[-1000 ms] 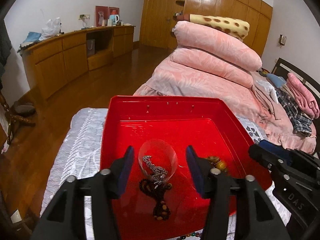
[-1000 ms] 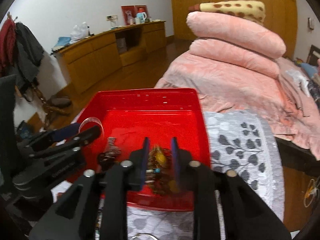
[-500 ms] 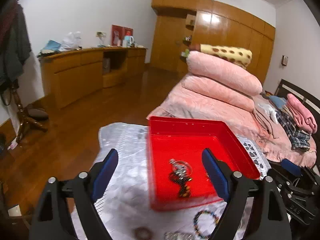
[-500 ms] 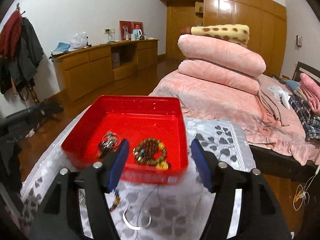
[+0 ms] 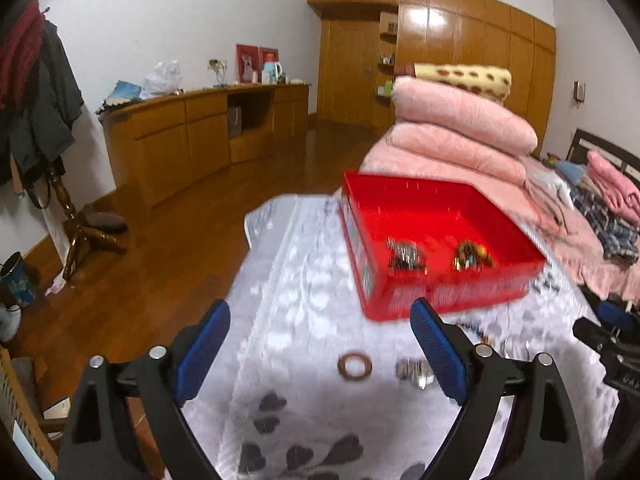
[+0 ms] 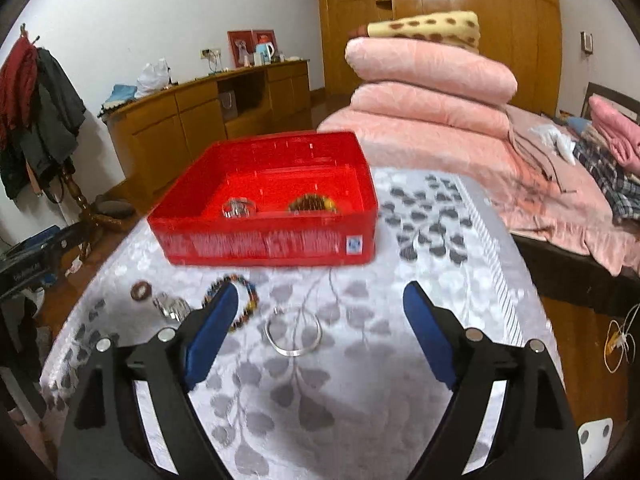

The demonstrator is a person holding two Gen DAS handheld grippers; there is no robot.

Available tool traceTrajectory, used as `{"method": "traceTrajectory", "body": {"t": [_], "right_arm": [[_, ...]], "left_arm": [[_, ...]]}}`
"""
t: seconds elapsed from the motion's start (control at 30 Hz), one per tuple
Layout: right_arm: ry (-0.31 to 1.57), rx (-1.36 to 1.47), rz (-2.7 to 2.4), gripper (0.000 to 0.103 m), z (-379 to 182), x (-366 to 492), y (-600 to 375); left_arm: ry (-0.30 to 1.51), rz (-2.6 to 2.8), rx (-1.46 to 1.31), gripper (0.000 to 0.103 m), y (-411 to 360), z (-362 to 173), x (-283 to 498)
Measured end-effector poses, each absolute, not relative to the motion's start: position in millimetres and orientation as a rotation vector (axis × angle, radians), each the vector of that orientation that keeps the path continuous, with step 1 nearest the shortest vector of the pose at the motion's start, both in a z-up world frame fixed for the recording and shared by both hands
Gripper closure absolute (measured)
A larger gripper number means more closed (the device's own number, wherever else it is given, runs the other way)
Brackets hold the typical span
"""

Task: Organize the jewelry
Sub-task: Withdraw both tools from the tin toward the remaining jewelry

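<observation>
Both grippers tilt down toward the cloth-covered table (image 6: 460,240), jaws spread wide with nothing between them, having just been opening: the left gripper (image 5: 320,344) low in its frame, the right gripper (image 6: 320,320) likewise. The red box (image 6: 264,240) sits mid-frame holding jewelry; a silver bangle (image 6: 294,336), beaded bracelet (image 6: 248,300) and brown ring (image 5: 354,366) lie on the cloth before it.
</observation>
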State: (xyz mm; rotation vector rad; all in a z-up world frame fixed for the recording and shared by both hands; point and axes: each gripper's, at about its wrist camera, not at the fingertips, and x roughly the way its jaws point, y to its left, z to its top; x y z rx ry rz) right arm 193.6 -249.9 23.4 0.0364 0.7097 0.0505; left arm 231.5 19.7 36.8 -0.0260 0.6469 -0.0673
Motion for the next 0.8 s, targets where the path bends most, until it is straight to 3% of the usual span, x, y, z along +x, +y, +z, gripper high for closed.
{"method": "traceTrajectory", "body": {"t": [0.8], "right_arm": [[0.947, 0.001, 0.08, 0.028, -47, 223, -228]], "left_arm": [[0.832, -0.072, 0.012, 0.013, -1, -24, 239]]}}
